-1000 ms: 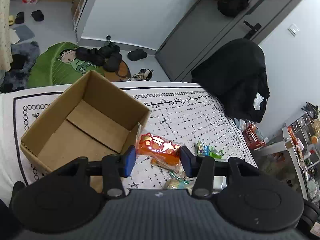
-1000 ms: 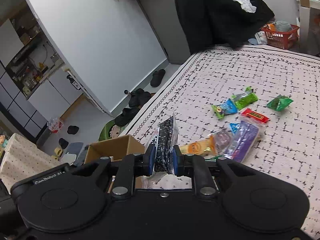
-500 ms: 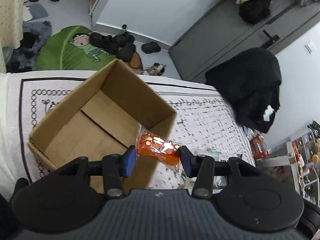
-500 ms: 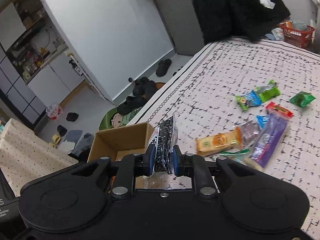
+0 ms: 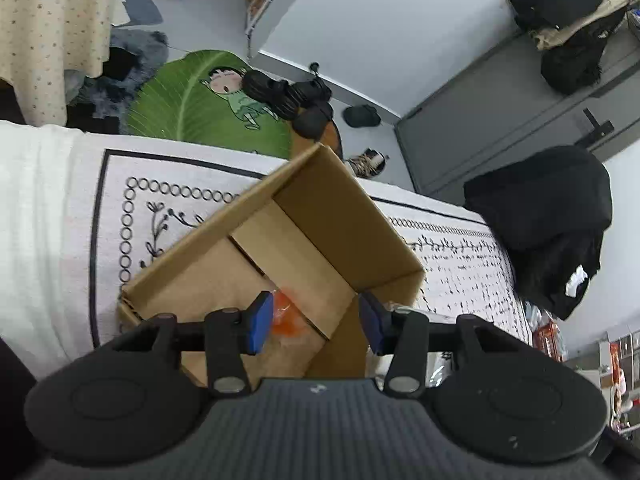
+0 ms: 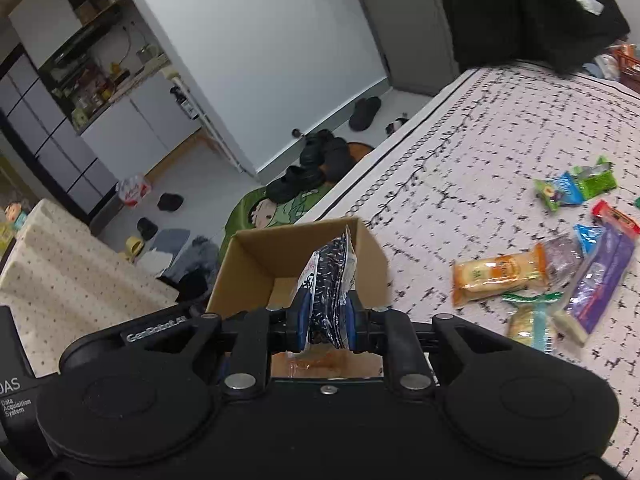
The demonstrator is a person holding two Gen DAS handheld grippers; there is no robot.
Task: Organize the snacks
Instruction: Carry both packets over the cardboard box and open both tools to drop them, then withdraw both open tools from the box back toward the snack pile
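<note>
Your right claw (image 6: 326, 320) was closed firmly on a black-and-white packet (image 6: 330, 276), gripping it by its lower part so that it stood upright and its free top pointed at the cardboard box (image 6: 256, 256). I judge you held it this way so that it could drop straight into the box without catching on the wall.

Your left claw (image 5: 314, 320) stood partly apart over the near corner of the same box. An orange packet (image 5: 286, 316) showed just beside its left pad and did not reach the right pad. I could not tell whether it was clamped or already lay loose in the box.

The box stood on the bed (image 5: 60, 200) near the bed's edge, with its flaps down inside and the top open. The near walls were close under both claws, so there was little room sideways; above the box the space was free. The other snacks, among them a biscuit pack (image 6: 500, 274) and a purple packet (image 6: 600, 272), lay well apart from the box on the bed cover, with bare cover between.
</note>
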